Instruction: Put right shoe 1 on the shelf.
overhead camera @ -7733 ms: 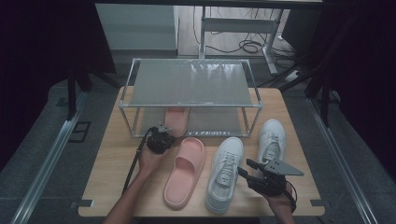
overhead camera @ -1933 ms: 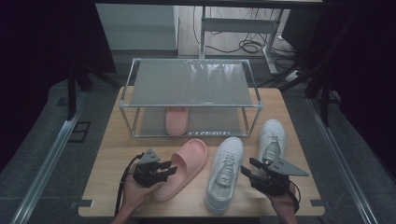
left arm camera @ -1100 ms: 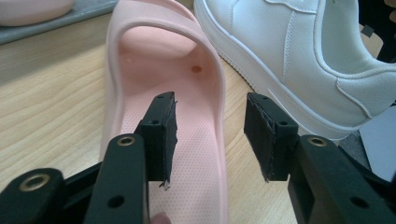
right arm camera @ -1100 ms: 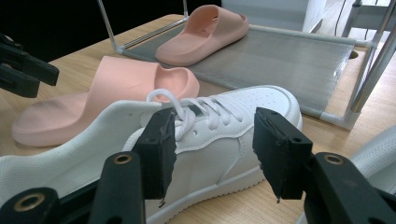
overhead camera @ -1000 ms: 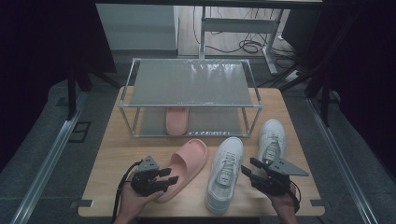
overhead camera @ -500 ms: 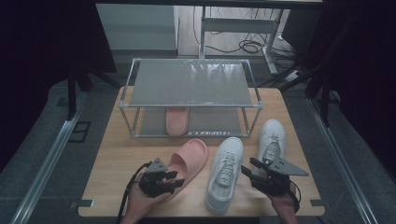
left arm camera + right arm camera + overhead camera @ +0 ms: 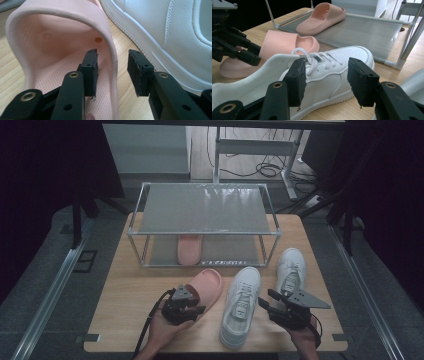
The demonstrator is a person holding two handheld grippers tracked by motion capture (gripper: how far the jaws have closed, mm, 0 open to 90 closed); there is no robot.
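Two-tier metal shoe rack [image 7: 204,210] standing ahead of both grippers, one pink slipper [image 7: 190,249] already sitting on lower shelf. White sneaker [image 7: 241,305] lying between grippers. Left gripper [image 7: 113,72] straddling heel-side wall of second pink slipper [image 7: 62,50], jaws just been closing, not yet pinching, likely for lift onto rack. Right gripper [image 7: 325,82] hovering wide open behind sneaker.

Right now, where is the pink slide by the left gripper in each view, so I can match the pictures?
High view: the pink slide lies lower centre on the table, just left of the white sneaker.
Left gripper view: it takes up the left and centre, its side wall between the open jaws.
Right gripper view: left of centre, behind the sneaker's laces.
Shared landmark: the white sneaker beside it.
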